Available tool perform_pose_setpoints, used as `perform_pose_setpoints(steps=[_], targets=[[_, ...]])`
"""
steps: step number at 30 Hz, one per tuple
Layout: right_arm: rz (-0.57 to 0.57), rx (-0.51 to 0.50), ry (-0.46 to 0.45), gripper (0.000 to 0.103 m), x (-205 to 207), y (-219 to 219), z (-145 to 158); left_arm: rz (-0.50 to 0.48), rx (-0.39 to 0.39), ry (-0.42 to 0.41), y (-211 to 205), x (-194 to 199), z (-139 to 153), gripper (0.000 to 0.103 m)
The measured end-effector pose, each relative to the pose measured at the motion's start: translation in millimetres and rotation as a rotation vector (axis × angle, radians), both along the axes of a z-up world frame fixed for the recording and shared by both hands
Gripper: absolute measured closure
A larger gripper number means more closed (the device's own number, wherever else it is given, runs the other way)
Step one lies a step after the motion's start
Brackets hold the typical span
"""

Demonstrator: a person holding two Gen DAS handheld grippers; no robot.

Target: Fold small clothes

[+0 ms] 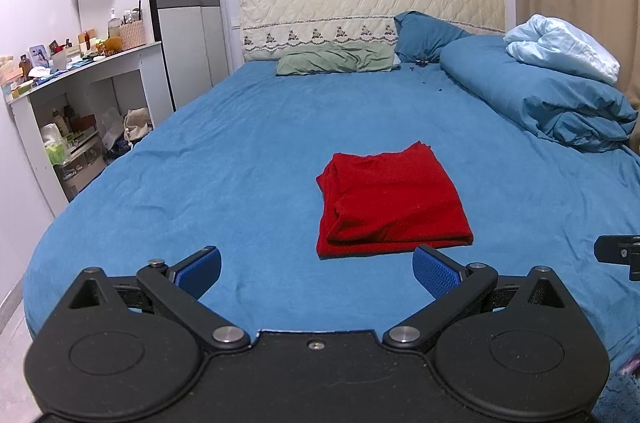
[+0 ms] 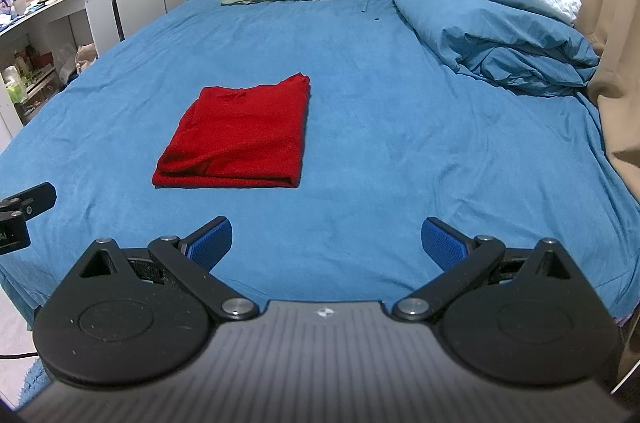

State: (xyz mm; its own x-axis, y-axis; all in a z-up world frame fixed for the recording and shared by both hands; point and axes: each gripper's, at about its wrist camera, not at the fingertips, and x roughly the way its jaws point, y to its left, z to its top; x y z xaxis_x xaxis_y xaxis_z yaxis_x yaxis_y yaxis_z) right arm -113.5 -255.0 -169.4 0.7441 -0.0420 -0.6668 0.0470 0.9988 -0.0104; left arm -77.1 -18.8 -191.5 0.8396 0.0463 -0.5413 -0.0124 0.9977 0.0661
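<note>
On the bed (image 1: 200, 151), the red garment (image 1: 390, 201) is lying folded into a rough rectangle, clear of both grippers. It is looking soft, light and limp, probably best pinched at a near corner; its layers are hard to count. The left gripper (image 1: 318, 271) and right gripper (image 2: 326, 243) are hovering level before it, jaws spread wide, holding nothing.

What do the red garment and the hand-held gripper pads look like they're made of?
Red garment: looks like soft, matte knit cloth, maybe cotton; it folds into limp rounded layers with no sheen. Pads on the left hand-held gripper: blue, with a fine dotted grid texture, probably rubber or textured plastic, set on matte black, seemingly plastic arms. The look alone doesn't settle which.
</note>
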Motion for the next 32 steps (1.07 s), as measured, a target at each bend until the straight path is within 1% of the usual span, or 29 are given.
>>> perform_pose_setpoints(steps=[4, 13, 23, 29, 32], targets=[[-0.002, -0.001, -0.001, 0.000, -2.3, 3.5, 0.3, 0.000, -0.007, -0.001, 1.2, -0.6, 0.6, 0.000], [-0.002, 0.001, -0.002, 0.000, -3.1, 5.8, 0.3, 0.001, 0.013, 0.005, -2.0, 0.7, -1.7, 0.000], [-0.008, 0.004, -0.007, 0.000, -5.7, 16.7, 2.4, 0.021, -0.006, 0.000, -1.1, -0.4, -0.5, 0.000], [-0.008, 0.005, -0.009, 0.000, -5.7, 17.3, 2.5, 0.033, -0.044, -0.013, 5.4, -1.5, 1.1, 0.000], [-0.009, 0.006, -0.010, 0.000, -5.4, 16.4, 2.7, 0.034, -0.050, -0.020, 7.6, -2.8, 2.2, 0.000]])
